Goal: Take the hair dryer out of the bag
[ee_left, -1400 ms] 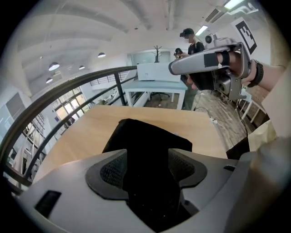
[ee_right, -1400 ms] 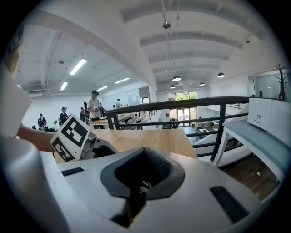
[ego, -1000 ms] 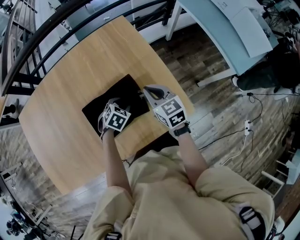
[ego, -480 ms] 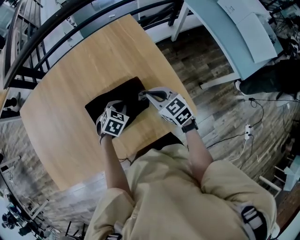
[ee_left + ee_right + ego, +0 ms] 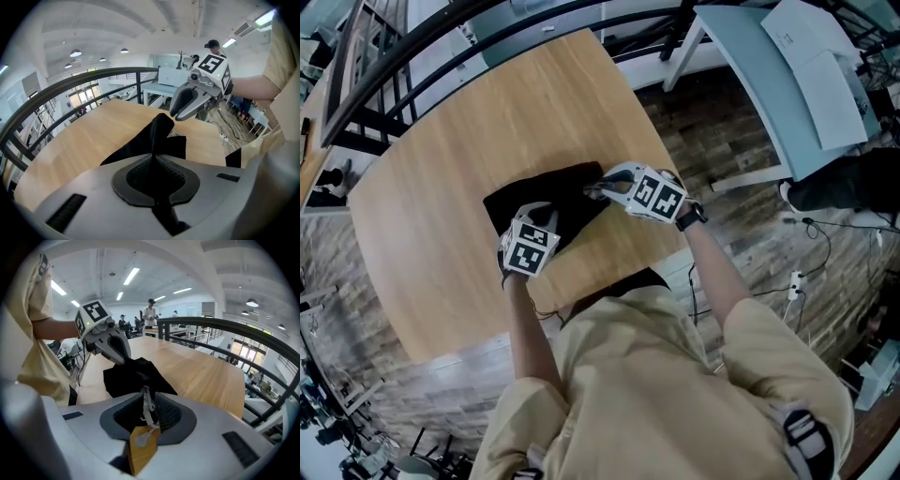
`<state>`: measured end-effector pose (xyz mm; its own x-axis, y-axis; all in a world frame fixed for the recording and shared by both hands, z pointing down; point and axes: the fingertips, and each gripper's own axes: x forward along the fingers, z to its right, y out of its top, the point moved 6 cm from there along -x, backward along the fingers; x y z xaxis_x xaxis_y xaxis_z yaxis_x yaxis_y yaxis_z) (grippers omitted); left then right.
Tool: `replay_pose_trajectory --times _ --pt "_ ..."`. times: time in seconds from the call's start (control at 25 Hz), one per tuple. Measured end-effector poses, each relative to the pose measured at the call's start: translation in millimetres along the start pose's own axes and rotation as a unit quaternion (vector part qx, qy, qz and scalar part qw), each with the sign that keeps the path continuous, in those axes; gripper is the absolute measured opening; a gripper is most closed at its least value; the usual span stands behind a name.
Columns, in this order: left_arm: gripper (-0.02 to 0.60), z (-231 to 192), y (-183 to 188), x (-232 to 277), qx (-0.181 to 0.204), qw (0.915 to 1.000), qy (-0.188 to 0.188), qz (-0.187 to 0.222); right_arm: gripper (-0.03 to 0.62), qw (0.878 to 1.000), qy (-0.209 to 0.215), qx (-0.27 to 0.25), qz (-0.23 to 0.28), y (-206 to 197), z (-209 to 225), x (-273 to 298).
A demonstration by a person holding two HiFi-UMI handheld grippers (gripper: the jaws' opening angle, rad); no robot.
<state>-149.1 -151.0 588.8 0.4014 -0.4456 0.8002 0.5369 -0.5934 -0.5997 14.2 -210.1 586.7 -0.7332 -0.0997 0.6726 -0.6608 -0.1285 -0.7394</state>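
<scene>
A black cloth bag [image 5: 548,199] lies on the round wooden table [image 5: 441,187]. My left gripper [image 5: 542,217] is shut on a fold of the bag's fabric [image 5: 159,129], which it holds pulled up into a peak. My right gripper [image 5: 593,190] is at the bag's right edge, and its jaws are opening. A pale drawstring [image 5: 146,408] hangs loosely in the gap between them, with bare table showing through. Each gripper also shows in the other's view: right gripper [image 5: 181,108], left gripper [image 5: 120,352]. The hair dryer is hidden, and no part of it shows outside the bag.
A black curved railing [image 5: 412,56] runs behind the table. A pale blue desk [image 5: 787,84] with papers stands at the upper right. Cables and a power strip [image 5: 795,279] lie on the wooden floor. The table's near edge is just in front of the person's legs.
The left gripper has closed on the bag's fabric and lifted it slightly. The right gripper has come down and rolled over, reaching the bag's right edge.
</scene>
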Motion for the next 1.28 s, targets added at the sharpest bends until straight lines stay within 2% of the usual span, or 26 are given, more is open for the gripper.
replay_pose_trajectory --times 0.08,0.24,0.4,0.52,0.76,0.96,1.2,1.28 --pt "0.021 -0.8 -1.5 -3.2 -0.007 1.0000 0.000 0.005 0.075 0.999 0.021 -0.024 -0.026 -2.5 2.5 9.9" --pt "0.022 -1.4 -4.7 -7.8 -0.027 0.9995 0.005 0.017 0.101 0.994 0.061 -0.060 -0.064 -5.2 3.1 29.3" --pt "0.021 -2.2 -4.6 -10.0 -0.029 0.9994 0.006 0.020 0.136 0.986 0.096 -0.092 -0.097 -8.0 -0.7 46.4" --pt "0.020 -3.1 -5.8 -9.9 -0.028 0.9994 0.004 0.021 0.167 0.980 0.108 -0.116 -0.121 -9.5 -0.4 58.9" --pt "0.020 -2.1 -6.9 -7.3 -0.032 0.9992 0.000 0.024 0.186 0.970 0.130 -0.137 -0.152 -15.8 -3.2 79.9" --pt "0.020 -0.1 -9.6 -3.2 -0.042 0.9987 -0.005 0.028 0.196 0.967 0.133 -0.147 -0.159 -17.9 -4.9 86.7" --pt "0.020 0.8 -13.0 3.8 -0.064 0.9974 -0.006 0.032 0.196 0.968 0.094 -0.172 -0.159 -25.3 -4.4 95.6" --pt "0.020 0.1 -14.2 5.7 -0.068 0.9971 -0.006 0.036 0.185 0.967 0.093 -0.180 -0.155 -26.0 -4.3 95.6"
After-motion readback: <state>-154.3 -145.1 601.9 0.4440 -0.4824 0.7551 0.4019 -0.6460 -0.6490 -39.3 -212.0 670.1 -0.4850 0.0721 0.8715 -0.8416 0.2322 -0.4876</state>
